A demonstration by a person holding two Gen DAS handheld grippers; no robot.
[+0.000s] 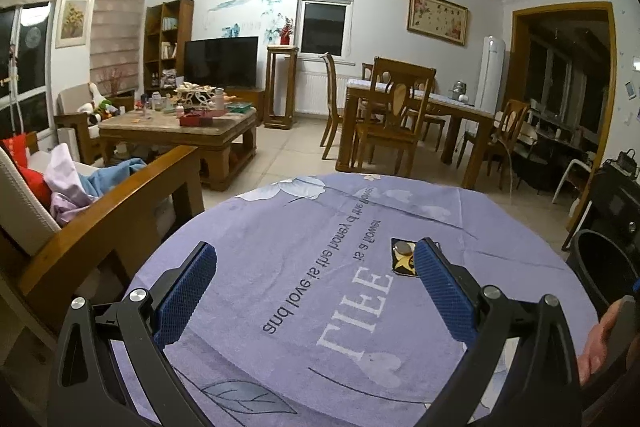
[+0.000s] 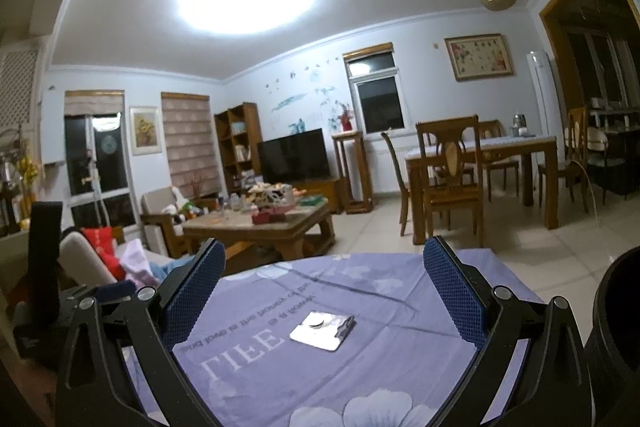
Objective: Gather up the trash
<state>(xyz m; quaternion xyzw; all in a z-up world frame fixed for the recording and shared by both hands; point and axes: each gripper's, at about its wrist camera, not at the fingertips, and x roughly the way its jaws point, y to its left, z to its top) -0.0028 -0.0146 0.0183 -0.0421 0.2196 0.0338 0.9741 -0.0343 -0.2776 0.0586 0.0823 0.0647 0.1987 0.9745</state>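
Note:
A small flat foil wrapper (image 2: 323, 330) with a round coin-like disc (image 2: 318, 319) on top lies on the round table under a purple printed cloth (image 2: 360, 379). My right gripper (image 2: 326, 267) hovers open above the cloth, the wrapper between and ahead of its blue pads. In the left wrist view the same wrapper (image 1: 403, 259) sits just left of the right blue pad (image 1: 440, 283). My left gripper (image 1: 316, 267) is open with nothing in it. A black bin (image 1: 604, 275) stands at the table's right edge, seen too as the bin (image 2: 616, 327) in the right wrist view.
A wooden armchair (image 1: 92, 211) with clothes stands left of the table. A cluttered coffee table (image 1: 180, 127) and a dining table with chairs (image 1: 404, 115) lie beyond on the tiled floor. A person's hand (image 1: 600, 343) shows at the right edge.

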